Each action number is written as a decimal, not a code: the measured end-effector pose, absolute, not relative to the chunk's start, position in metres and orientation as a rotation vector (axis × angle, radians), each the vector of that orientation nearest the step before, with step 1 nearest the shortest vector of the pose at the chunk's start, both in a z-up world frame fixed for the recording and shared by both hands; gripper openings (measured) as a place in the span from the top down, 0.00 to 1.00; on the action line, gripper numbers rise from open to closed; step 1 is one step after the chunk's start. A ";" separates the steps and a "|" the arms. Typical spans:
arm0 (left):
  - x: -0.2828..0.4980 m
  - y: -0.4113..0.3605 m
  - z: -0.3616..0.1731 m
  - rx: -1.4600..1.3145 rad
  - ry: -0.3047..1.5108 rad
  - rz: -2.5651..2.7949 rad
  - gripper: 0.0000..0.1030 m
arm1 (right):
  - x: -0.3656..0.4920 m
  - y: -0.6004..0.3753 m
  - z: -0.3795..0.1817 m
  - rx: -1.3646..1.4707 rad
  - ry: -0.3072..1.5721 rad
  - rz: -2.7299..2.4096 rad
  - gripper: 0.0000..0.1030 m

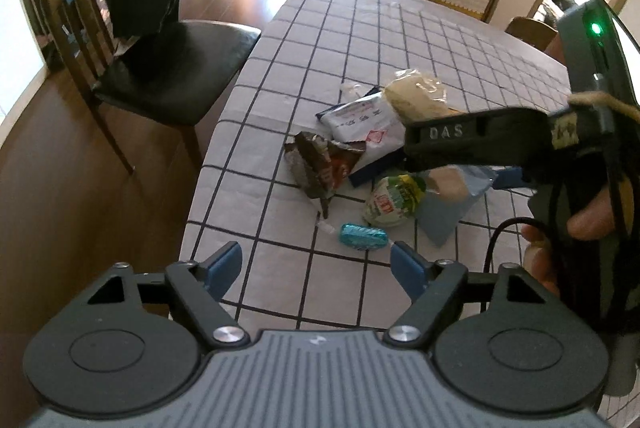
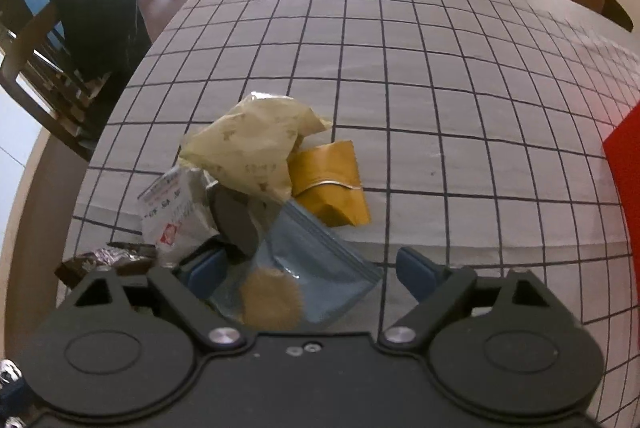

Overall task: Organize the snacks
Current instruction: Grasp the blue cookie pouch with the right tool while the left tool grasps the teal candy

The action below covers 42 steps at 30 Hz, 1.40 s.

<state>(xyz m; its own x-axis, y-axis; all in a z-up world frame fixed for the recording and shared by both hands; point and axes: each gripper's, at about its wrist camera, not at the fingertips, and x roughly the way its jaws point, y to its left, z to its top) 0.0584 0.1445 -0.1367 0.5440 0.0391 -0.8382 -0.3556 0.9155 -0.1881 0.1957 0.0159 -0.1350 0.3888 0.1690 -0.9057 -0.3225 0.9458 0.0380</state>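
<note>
Hovering over a heap of snack packets on the grid-patterned tablecloth (image 2: 440,100), both tools are standing spread and are gripping nothing. The right gripper (image 2: 308,268) is straddling the blue zip pouch (image 2: 320,260), whose window is showing a brown biscuit-like piece, but its pads are not pressing on it. The left gripper (image 1: 316,264) is hanging just short of the teal foil candy (image 1: 363,236), with bare cloth between its fingers.

The heap is sitting near the table's left edge: a cream crinkled bag (image 2: 252,152) is overlapping a mustard-yellow packet (image 2: 332,188), a white printed sachet (image 2: 176,212) and the pouch. Closing on the pouch is likely to be risky, since the slick film could be slipping out or dragging the cream bag along with it. The brown torn wrapper (image 1: 324,168) and the green-and-white round sweet (image 1: 394,200) are lying loose, so a nudge could be rolling the sweet toward the edge. The two tools are also working close together and could be colliding.
</note>
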 end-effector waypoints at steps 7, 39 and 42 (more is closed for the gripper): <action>0.061 0.147 -0.142 -0.383 0.994 0.250 0.28 | 0.189 0.013 -0.140 -0.208 1.119 0.341 0.16; 0.118 0.152 -0.155 -0.722 1.134 0.409 0.67 | 0.154 -0.071 -0.107 -0.294 1.161 0.471 0.20; 0.121 0.150 -0.155 -0.738 1.148 0.455 0.67 | 0.157 -0.065 -0.115 -0.263 1.199 0.382 0.19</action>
